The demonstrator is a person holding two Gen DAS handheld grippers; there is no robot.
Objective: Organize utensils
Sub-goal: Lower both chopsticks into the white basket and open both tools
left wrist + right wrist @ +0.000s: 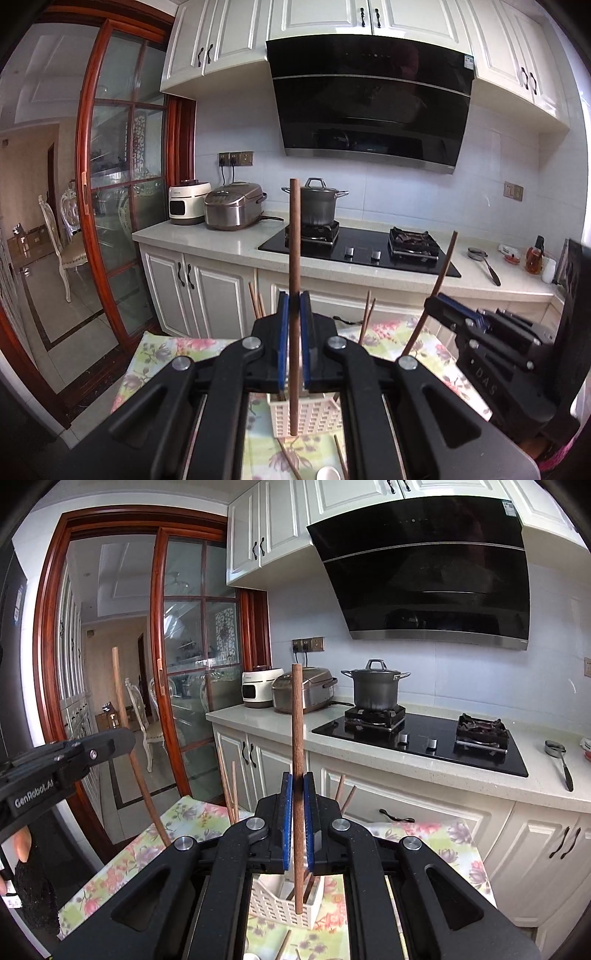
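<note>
Two black hand-held tools with blue pads hang above a counter covered by a floral-print cloth [166, 350]. The left tool [294, 306] is clamped shut on a long brown wooden chopstick [294, 236], held upright, its lower end hanging in front of a white slotted plastic utensil basket [317, 417] directly beneath the tool. More brown chopsticks [365, 317] stand in that basket, their tips rising on either side of the tool's pads. The right tool [298, 794] is likewise closed on a second brown wooden chopstick [297, 738], also upright, its lower end over the same basket below. Each tool appears at the edge of the other's view, close beside it. Loose chopsticks [288, 458] and a white spoon [327, 472] lie on the cloth nearer than the basket. Beyond both tools runs a kitchen worktop with a grey lidded pot [317, 203] on a black hob.
</note>
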